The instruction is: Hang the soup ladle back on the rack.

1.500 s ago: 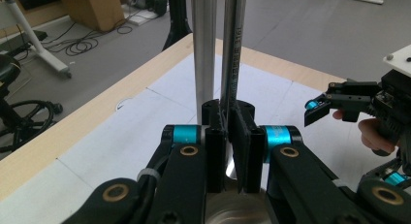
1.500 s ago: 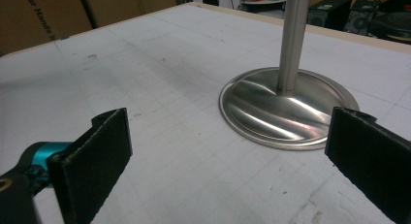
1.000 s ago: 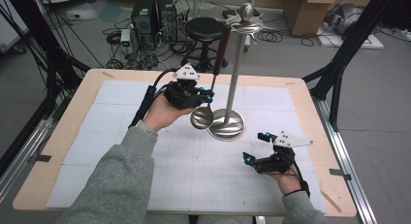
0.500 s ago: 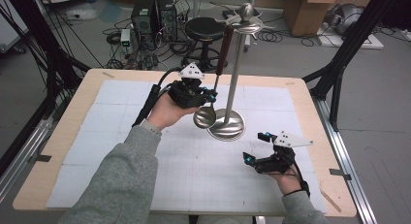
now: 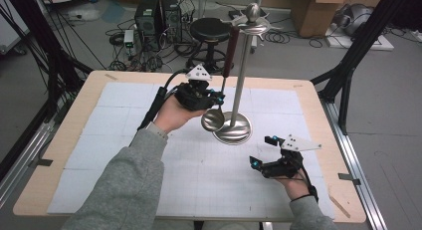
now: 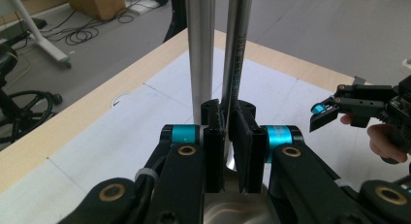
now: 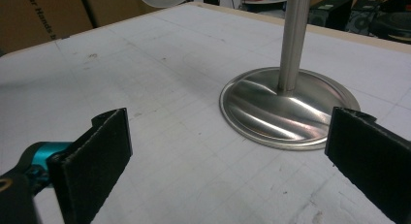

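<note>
The left tool (image 5: 208,97) has its two black jaws drawn in narrow around the thin metal stem of a ladle (image 5: 219,98), the pads pressing it from both sides. In the left gripper view the left tool (image 6: 227,136) grips that stem (image 6: 236,64) low down, just above the bowl, and the stem rises straight up out of the jaws. Directly behind the jaws, almost touching the stem, stands the shiny pole of a rack (image 6: 199,49). From the high view the ladle hangs upright beside the rack (image 5: 240,78): its dark red handle reaches up towards the hooks at the top, and its round bowl sits just below the left tool, over the near-left edge of the rack's round base. Whether the bowl touches the base cannot be told.

The right tool (image 5: 266,150) rests low on the bench (image 5: 124,140), well apart from the left one, with its jaws spread wide and nothing between them. In the right gripper view the right tool (image 7: 228,151) looks across the white gridded bench top at the rack's base (image 7: 286,110), which lies just ahead of the open jaws and slightly towards the right-hand pad, untouched by either.
</note>
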A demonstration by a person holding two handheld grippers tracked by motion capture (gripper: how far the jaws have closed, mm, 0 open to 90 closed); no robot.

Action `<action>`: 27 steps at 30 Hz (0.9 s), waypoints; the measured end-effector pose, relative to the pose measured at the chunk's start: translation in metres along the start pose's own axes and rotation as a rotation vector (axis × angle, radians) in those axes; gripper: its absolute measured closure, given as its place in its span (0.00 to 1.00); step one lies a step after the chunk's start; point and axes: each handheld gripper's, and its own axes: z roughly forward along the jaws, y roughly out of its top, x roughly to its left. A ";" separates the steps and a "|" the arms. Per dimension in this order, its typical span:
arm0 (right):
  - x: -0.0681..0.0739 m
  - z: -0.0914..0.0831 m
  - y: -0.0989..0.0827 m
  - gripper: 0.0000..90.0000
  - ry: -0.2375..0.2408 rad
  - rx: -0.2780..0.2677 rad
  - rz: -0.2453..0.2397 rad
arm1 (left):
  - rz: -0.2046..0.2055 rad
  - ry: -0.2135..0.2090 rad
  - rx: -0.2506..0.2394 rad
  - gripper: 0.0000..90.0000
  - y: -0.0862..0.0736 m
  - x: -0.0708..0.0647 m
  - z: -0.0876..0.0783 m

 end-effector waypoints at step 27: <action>-0.001 -0.001 0.000 0.02 -0.004 0.001 0.000 | 0.050 -0.059 -0.134 0.29 -0.034 0.004 -0.024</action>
